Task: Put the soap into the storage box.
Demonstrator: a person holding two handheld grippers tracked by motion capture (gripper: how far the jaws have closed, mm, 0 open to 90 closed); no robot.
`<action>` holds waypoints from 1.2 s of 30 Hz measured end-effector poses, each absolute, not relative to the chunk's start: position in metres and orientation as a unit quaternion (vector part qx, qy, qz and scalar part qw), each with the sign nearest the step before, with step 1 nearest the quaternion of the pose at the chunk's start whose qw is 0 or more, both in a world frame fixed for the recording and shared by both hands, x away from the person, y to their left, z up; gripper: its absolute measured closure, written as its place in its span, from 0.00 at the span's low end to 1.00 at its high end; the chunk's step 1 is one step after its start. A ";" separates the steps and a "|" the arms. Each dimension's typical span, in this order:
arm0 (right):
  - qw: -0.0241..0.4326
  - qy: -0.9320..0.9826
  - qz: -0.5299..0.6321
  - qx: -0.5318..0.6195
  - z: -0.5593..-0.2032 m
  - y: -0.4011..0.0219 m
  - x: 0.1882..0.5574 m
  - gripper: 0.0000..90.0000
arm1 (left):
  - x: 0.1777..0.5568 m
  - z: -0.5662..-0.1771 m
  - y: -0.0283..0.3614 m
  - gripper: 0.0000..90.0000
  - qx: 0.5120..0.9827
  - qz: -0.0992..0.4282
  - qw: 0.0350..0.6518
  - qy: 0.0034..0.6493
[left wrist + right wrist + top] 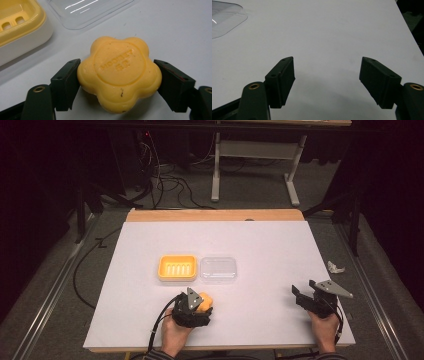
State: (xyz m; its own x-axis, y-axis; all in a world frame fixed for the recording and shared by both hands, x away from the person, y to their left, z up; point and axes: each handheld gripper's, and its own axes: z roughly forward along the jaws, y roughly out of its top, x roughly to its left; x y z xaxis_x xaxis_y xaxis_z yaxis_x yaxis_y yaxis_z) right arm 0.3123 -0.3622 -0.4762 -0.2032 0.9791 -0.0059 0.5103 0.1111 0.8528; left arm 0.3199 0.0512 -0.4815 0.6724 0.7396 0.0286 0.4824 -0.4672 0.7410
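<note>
On the white worktop, a yellow rectangular plastic soap dish with a slotted floor sits left of centre. Touching its right side lies a clear plastic lid. Nearer you, just in front of the dish, your left gripper has its fingers closed against both sides of a yellow flower-shaped bar of soap, which appears to rest on the worktop. Far to the right, near the worktop's near edge, your right gripper holds nothing, its fingers spread wide apart over bare surface. The soap is probably smooth and lobed, so a light or off-centre squeeze could let it twist or slip out on lifting. It could also catch the dish rim.
</note>
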 end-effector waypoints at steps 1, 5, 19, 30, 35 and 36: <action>0.311 0.678 0.377 0.549 -0.476 -0.362 0.312 0.32 | 0.321 -0.481 0.051 0.28 0.840 0.172 0.364 0.365; 0.311 0.679 0.377 0.548 -0.476 -0.362 0.313 0.32 | 0.322 -0.480 0.052 0.29 0.839 0.166 0.365 0.367; 0.312 0.678 0.378 0.548 -0.476 -0.362 0.312 0.32 | 0.320 -0.470 0.052 0.29 0.844 0.156 0.371 0.355; 0.311 0.678 0.377 0.550 -0.476 -0.362 0.312 0.32 | 0.323 -0.457 0.056 0.29 0.840 0.150 0.385 0.353; 0.311 0.678 0.377 0.549 -0.476 -0.362 0.312 0.32 | 0.325 -0.454 0.055 0.29 0.840 0.148 0.387 0.351; 0.311 0.678 0.377 0.548 -0.476 -0.362 0.312 0.32 | 0.325 -0.454 0.055 0.29 0.839 0.147 0.389 0.351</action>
